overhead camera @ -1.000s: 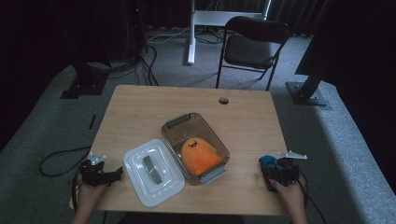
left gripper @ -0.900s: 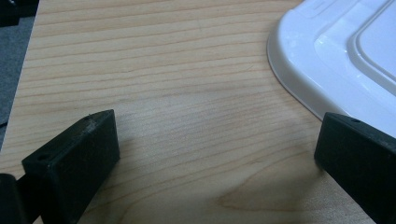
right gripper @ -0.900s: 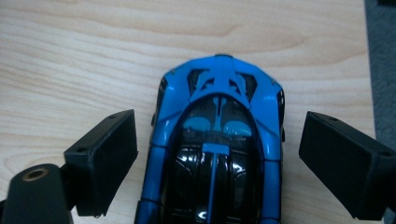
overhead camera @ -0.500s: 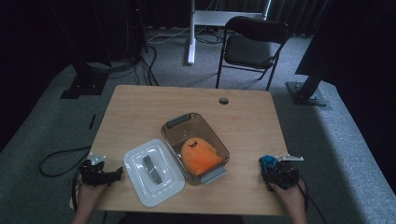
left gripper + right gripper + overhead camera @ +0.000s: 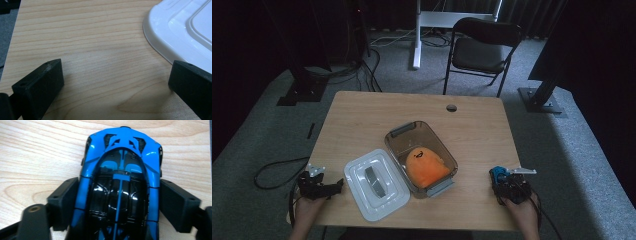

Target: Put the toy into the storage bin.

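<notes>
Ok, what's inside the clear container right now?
An orange plush toy with a small dark face fills the near half of the clear container; the far half looks bare. Whatever lies under the toy is covered.

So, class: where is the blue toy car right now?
The blue toy car sits on the table near its front right corner, between the pads of the right gripper, right of the clear container with the orange plush.

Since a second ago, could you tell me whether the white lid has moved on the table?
No. The white lid lies in the same spot beside the clear box, near the table's front edge.
</notes>
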